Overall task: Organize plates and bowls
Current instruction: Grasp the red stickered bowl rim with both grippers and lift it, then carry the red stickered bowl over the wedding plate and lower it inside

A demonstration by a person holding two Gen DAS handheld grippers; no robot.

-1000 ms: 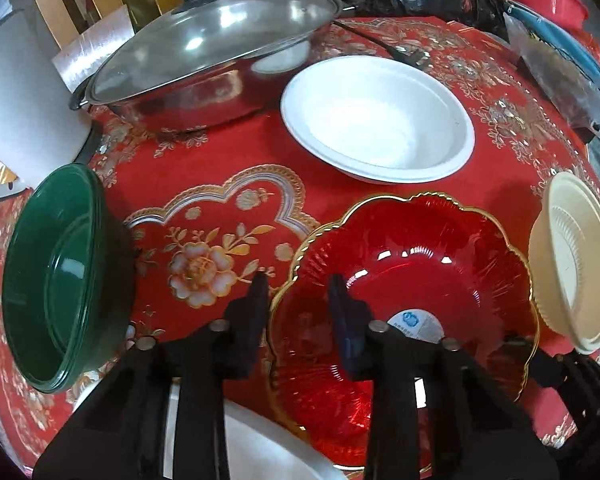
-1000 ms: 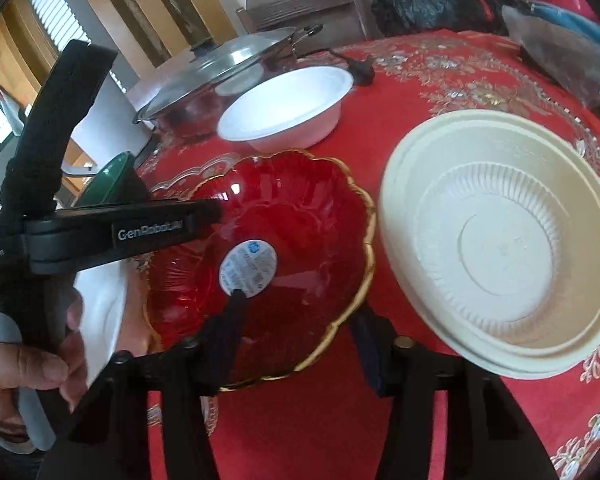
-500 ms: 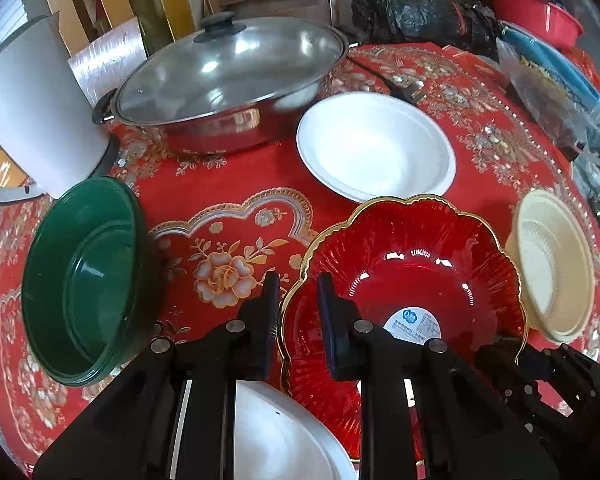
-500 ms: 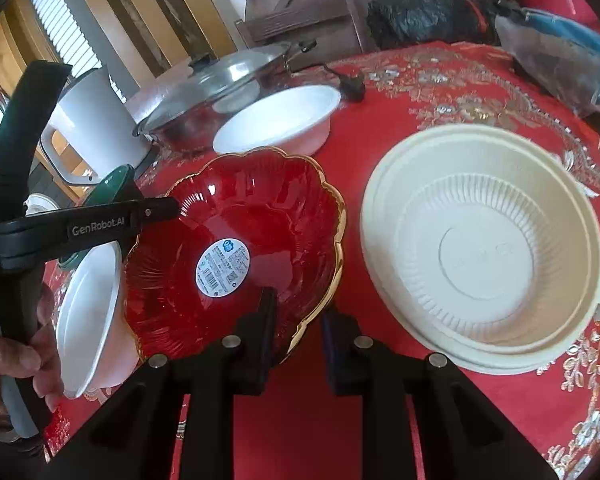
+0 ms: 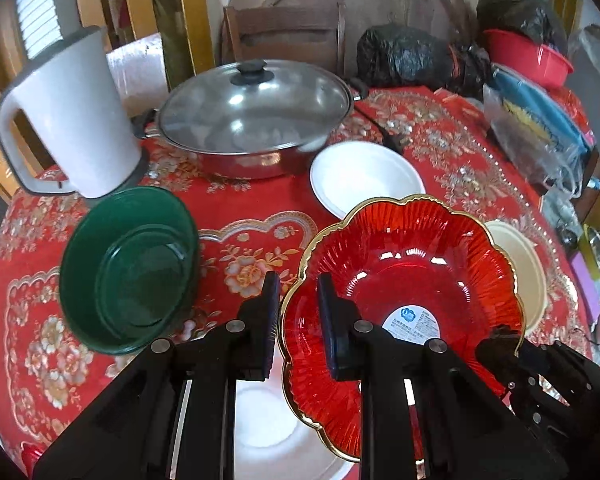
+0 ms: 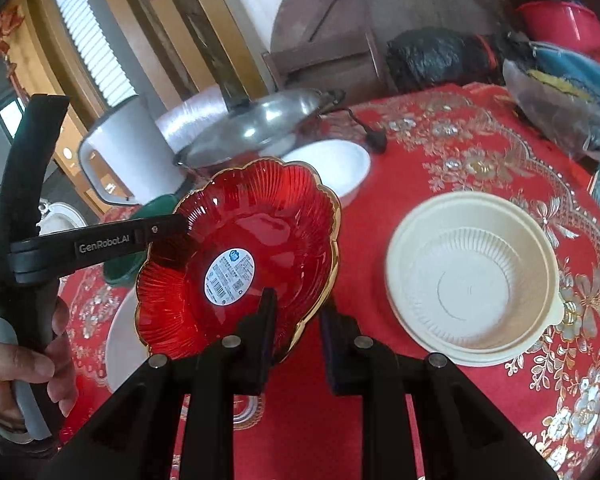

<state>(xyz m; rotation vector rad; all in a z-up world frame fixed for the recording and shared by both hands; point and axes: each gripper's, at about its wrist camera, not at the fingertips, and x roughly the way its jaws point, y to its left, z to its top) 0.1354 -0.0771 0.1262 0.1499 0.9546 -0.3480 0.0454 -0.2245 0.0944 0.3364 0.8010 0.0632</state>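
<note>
The red glass bowl (image 5: 412, 280) is held clear of the table (image 5: 240, 200), its gold rim clamped by the left gripper (image 5: 298, 320) and right gripper (image 6: 298, 320).

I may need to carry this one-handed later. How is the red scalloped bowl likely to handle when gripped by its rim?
The red bowl looks glossy and glass-like, so probably stiff, slippery, and chip-prone. Both the left claw and right claw pinch opposite rim edges, so one grip might let it tilt.
</note>
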